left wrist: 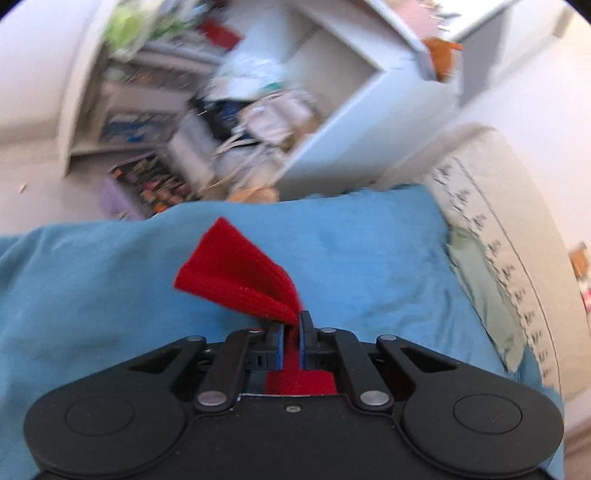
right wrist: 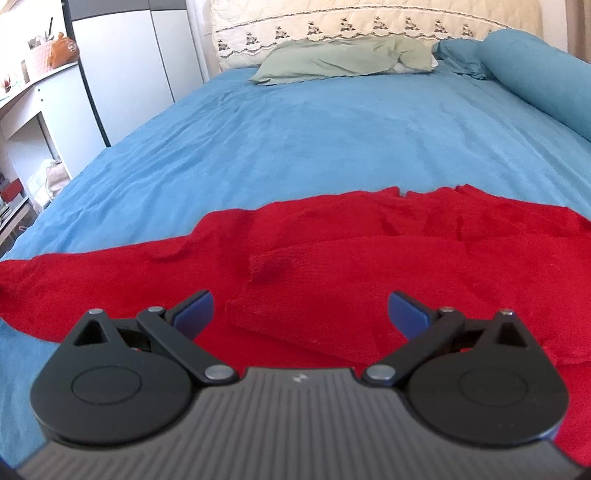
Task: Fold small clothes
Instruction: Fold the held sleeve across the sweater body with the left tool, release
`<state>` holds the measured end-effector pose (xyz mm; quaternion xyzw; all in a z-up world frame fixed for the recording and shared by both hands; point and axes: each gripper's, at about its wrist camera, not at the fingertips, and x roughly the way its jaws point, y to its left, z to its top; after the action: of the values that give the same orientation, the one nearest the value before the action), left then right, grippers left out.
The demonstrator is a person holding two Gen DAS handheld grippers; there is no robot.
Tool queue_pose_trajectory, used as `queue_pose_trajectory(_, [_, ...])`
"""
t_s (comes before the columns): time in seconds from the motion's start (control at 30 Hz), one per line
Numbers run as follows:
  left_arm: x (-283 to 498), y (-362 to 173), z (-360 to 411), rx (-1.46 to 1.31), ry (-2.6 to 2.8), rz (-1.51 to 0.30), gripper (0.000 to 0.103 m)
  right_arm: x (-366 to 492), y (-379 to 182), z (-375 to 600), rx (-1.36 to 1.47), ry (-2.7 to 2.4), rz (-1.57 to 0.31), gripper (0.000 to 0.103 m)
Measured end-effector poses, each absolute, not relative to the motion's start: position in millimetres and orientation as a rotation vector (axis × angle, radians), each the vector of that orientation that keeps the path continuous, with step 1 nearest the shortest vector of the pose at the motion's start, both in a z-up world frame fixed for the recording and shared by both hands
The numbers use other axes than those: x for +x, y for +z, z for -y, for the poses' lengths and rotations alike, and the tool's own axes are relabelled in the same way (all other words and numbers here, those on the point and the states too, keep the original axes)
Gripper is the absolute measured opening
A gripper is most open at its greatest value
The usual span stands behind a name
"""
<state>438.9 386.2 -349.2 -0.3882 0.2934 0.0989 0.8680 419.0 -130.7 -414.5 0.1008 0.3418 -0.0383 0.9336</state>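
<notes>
A red knit garment lies spread on the blue bedsheet, with a sleeve folded across its middle. My right gripper is open and empty, low over the garment's near edge, with a folded corner between its blue pads. My left gripper is shut on a cuff-like end of the red garment, which sticks up and fans out ahead of the jaws, lifted above the blue sheet.
A green pillow and a cream embroidered pillow lie at the bed's head, a blue bolster along the right side. White shelves with clutter and a desk stand left of the bed.
</notes>
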Motion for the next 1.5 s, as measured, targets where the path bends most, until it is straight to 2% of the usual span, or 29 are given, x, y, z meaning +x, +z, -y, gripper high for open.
queue_pose_trajectory(0.13, [450.5,-307.2,-328.4,-0.675,0.061,-0.58,0.007,418.9,-405.4,143.0,0.237,-0.1,-0.688,0.103])
queue_pose_trajectory(0.27, [466.0,-271.2,-230.6,-0.552,-0.157,-0.588,0.007,417.3,-390.5,163.7,0.264,-0.127,-0.658,0.103])
queue_pose_trajectory(0.37, [473.3,-264.7,-152.0,-0.481,-0.304,-0.612,0.007,413.8,-380.6,186.7,0.28,-0.153,-0.639,0.103])
queue_pose_trajectory(0.57, [476.1,-296.5,8.3,-0.355,-0.509,-0.687,0.007,401.0,-379.1,246.1,0.249,-0.22,-0.632,0.103])
queue_pose_trajectory(0.87, [469.6,-368.5,128.1,-0.173,-0.586,-0.783,0.008,368.0,-404.8,348.7,0.283,-0.338,-0.668,0.103])
queue_pose_trajectory(0.9, [465.5,-375.5,138.2,-0.115,-0.589,-0.795,0.012,365.7,-406.8,356.0,0.297,-0.343,-0.67,0.103])
queue_pose_trajectory(0.97, [461.1,-387.2,158.0,0.003,-0.606,-0.805,0.035,362.2,-410.9,369.4,0.336,-0.339,-0.675,0.103])
queue_pose_trajectory(1.0, [456.9,-389.9,164.0,0.038,-0.622,-0.797,0.056,361.4,-412.5,374.1,0.357,-0.332,-0.675,0.103])
queue_pose_trajectory(1.03, [453.3,-389.9,165.3,0.069,-0.637,-0.78,0.067,362.2,-413.2,377.1,0.375,-0.326,-0.675,0.103])
queue_pose_trajectory(1.13, [434.3,-384.1,168.4,0.172,-0.696,-0.711,0.081,359.9,-415.4,382.9,0.439,-0.305,-0.678,0.103])
queue_pose_trajectory(1.23, [426.5,-377.8,161.2,0.195,-0.742,-0.681,0.088,359.3,-414.0,383.3,0.468,-0.272,-0.677,0.103])
queue_pose_trajectory(1.5, [435.6,-380.9,133.1,0.176,-0.773,-0.777,0.089,381.2,-400.3,371.4,0.494,-0.141,-0.709,0.103])
